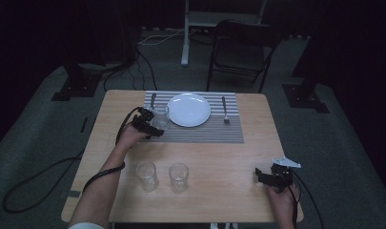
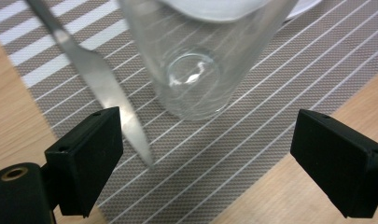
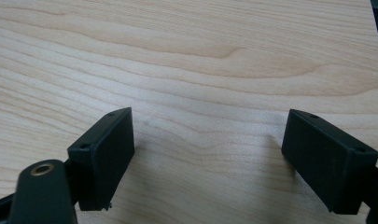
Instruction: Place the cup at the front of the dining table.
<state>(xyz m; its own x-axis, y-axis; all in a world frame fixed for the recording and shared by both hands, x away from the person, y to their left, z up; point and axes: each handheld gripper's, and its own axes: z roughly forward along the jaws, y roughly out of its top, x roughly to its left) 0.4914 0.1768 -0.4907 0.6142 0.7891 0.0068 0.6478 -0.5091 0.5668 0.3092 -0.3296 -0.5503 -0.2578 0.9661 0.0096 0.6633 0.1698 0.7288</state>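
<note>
Both grippers gape open: left gripper [image 1: 150, 121] near the glass [image 2: 196, 60] could knock it onto the knife [image 2: 100, 81]; right gripper [image 1: 269, 177] idles.

R gripper [image 3: 207, 154] | fingers [image 3: 105, 156] apart, empty | over bare wood table [image 3: 214, 56]

Desk [image 1: 214, 157]: pale wood grain. Placemat [image 1: 200, 131]: grey w/ thin white stripes. Plate [image 1: 188, 109]: white. Glass [image 2: 196, 60]: clear. Knife [image 2: 100, 77] & fork [image 1: 225, 110]: silver. Left hand-held gripper [image 2: 205, 140] & right hand-held gripper [image 3: 207, 154]: black. Chair [image 1: 243, 50]: dark. Floor [image 1: 333, 143]: grey.
</note>
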